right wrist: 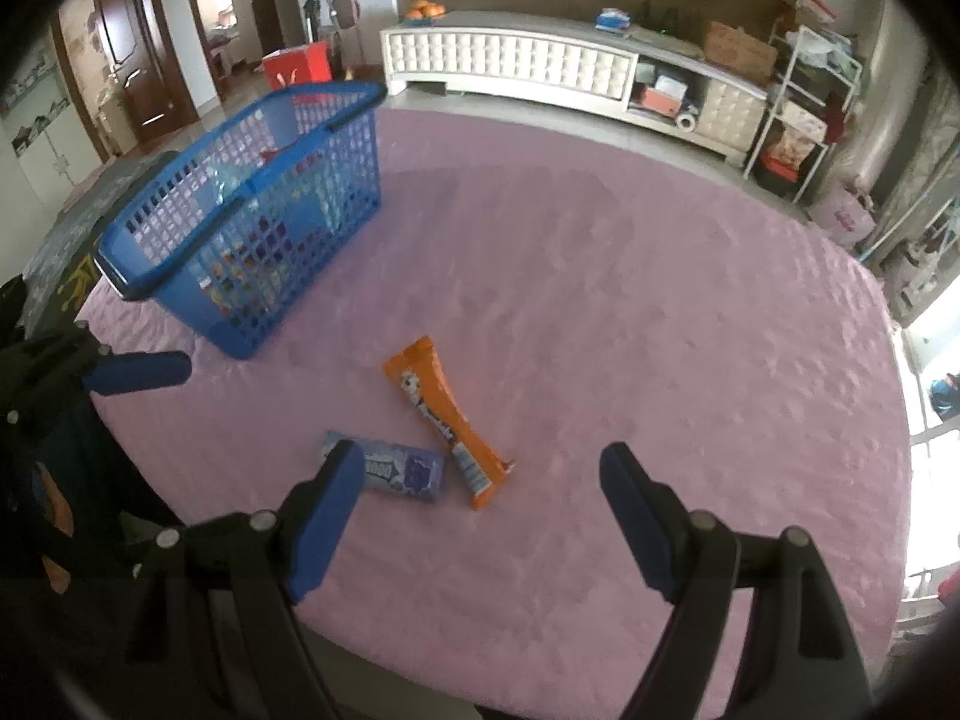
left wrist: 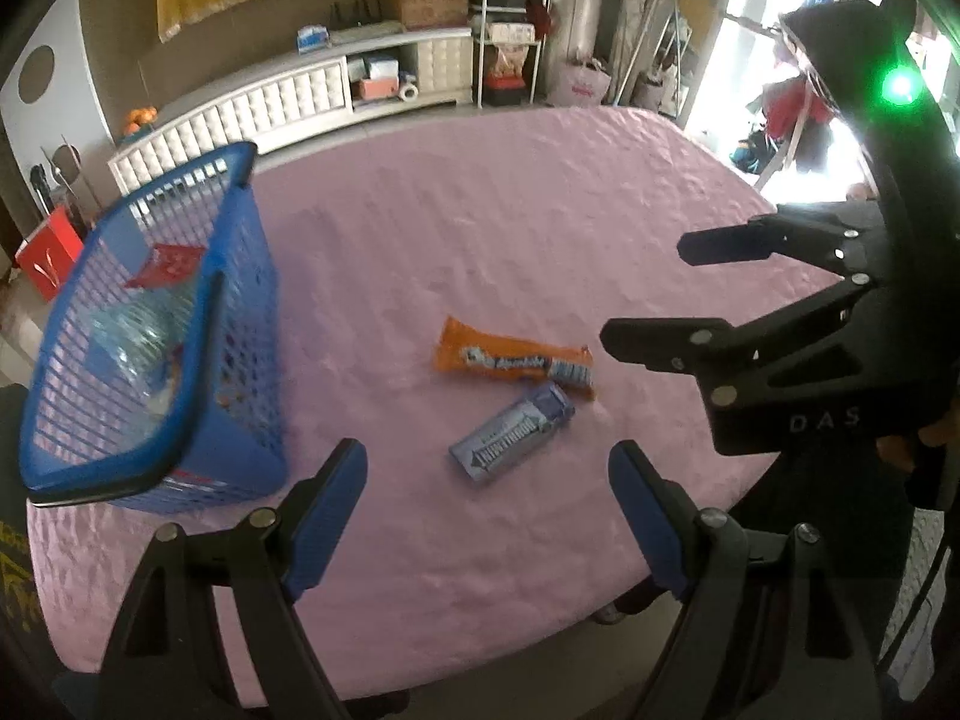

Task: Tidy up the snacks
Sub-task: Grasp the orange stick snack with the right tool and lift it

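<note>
An orange snack packet (left wrist: 516, 357) and a purple snack box (left wrist: 513, 432) lie side by side on the pink tablecloth (left wrist: 480, 228). A blue plastic basket (left wrist: 150, 330) stands at the left with several packets inside. My left gripper (left wrist: 489, 468) is open and empty, above the cloth just short of the purple box. My right gripper (left wrist: 639, 288) is open, to the right of the snacks. In the right wrist view my right gripper (right wrist: 480, 468) is open above the purple box (right wrist: 402, 471) and orange packet (right wrist: 447, 420), with the basket (right wrist: 252, 222) beyond at the left.
The left gripper's finger (right wrist: 141, 372) shows at the left edge of the right wrist view, near the basket. The table's near edge (left wrist: 420, 660) runs just below the grippers. A white cabinet (right wrist: 540, 63) and shelves stand behind the table.
</note>
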Tool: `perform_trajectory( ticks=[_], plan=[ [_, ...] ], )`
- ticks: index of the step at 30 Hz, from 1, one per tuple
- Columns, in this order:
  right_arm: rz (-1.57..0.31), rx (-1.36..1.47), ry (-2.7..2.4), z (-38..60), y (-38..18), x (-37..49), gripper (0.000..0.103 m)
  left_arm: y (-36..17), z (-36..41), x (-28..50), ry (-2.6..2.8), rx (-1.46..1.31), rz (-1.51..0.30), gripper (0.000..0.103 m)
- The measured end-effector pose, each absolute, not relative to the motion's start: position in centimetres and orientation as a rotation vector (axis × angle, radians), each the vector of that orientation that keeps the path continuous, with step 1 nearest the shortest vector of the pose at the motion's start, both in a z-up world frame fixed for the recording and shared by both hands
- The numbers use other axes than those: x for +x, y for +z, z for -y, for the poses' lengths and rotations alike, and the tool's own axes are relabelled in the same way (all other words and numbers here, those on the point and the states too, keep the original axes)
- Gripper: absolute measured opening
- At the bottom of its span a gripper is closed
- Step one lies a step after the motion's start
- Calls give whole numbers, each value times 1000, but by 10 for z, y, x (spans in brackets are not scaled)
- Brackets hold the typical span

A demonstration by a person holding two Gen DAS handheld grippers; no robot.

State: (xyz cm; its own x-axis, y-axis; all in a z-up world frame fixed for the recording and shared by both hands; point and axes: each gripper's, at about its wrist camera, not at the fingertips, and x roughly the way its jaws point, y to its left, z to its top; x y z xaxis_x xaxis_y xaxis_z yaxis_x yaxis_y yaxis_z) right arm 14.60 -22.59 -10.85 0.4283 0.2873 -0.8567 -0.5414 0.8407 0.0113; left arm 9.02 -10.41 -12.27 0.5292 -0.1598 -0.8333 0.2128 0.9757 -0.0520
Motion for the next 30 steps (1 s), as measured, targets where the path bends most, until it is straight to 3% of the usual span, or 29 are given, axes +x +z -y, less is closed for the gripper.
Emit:
perform_trajectory(
  ticks=[13, 21, 23, 30],
  plan=[
    [-1066, -320, 597, 205, -162, 181, 82, -163, 100, 110, -223, 38, -1079, 81],
    [-1135, -372, 637, 188, -190, 190, 50, -176, 98, 114, -217, 46, -1112, 81],
    [-1139, -368, 644, 189, -194, 190, 35, -178, 99, 115, -220, 48, -1115, 81],
    [-1104, -361, 649, 196, -195, 185, 20, -181, 100, 120, -238, 83, -1114, 81]
  ],
)
